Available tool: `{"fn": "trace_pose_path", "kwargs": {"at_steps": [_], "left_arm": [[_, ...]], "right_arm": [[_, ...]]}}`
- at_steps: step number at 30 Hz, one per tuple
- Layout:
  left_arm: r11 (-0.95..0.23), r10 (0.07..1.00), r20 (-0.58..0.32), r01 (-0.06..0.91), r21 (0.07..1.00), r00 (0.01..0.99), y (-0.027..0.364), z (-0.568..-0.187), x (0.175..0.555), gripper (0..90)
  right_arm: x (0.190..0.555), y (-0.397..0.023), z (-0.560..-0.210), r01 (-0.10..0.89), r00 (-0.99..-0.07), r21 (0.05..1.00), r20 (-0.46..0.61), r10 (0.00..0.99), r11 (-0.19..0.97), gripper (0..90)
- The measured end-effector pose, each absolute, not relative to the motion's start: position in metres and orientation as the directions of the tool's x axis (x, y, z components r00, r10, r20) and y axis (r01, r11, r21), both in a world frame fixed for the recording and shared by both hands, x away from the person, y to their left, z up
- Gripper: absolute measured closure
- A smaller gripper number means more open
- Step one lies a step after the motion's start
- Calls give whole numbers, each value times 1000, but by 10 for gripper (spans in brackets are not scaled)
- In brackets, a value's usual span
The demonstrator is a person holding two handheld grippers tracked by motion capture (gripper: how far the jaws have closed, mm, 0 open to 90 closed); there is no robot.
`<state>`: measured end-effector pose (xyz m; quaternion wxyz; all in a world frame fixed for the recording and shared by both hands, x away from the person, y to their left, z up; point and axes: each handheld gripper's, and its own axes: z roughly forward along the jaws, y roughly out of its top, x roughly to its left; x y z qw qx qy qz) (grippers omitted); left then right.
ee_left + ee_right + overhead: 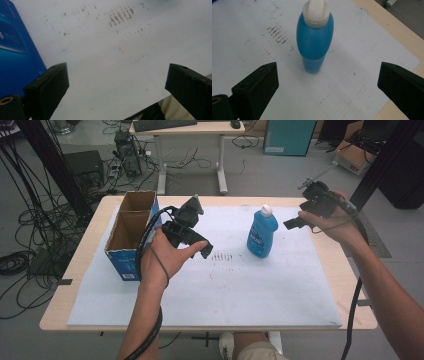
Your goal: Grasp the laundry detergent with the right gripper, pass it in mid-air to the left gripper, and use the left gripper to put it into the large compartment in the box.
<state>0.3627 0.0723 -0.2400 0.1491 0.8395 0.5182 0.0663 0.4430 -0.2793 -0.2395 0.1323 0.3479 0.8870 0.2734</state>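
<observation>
Open cardboard box point(131, 232), blue outside, far left on white sheet point(240, 290) covering tabletop point(85, 270); its print too small to read. Left tool point(192, 235) just right of box, jaws spread, empty. Blue bottle point(262, 232), white cap, upright mid-sheet, label unreadable. Right tool point(300, 217) far right, jaws spread, empty, apart from bottle.

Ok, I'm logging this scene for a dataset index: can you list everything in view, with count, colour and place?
bottle: one, blue with white cap, upright mid-table on the mat
cardboard box: one, brown inside with blue outer face, two open compartments, table's left side
mat: one, white with brown scuffs, covering most of the table
table: one, light wood
desk: one, pale, on the floor beyond
left gripper: black, open, beside the box
right gripper: black, open, right of the bottle
</observation>
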Motion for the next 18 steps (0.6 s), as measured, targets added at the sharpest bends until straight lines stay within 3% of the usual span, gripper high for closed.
{"fn": "trace_pose_path", "kwargs": {"at_steps": [18], "left_arm": [[-418,892,-40,857,302,450,69,-249,368,53]], "right_arm": [[433,-290,-302,530,-693,675,-4,720,514,28]]}}
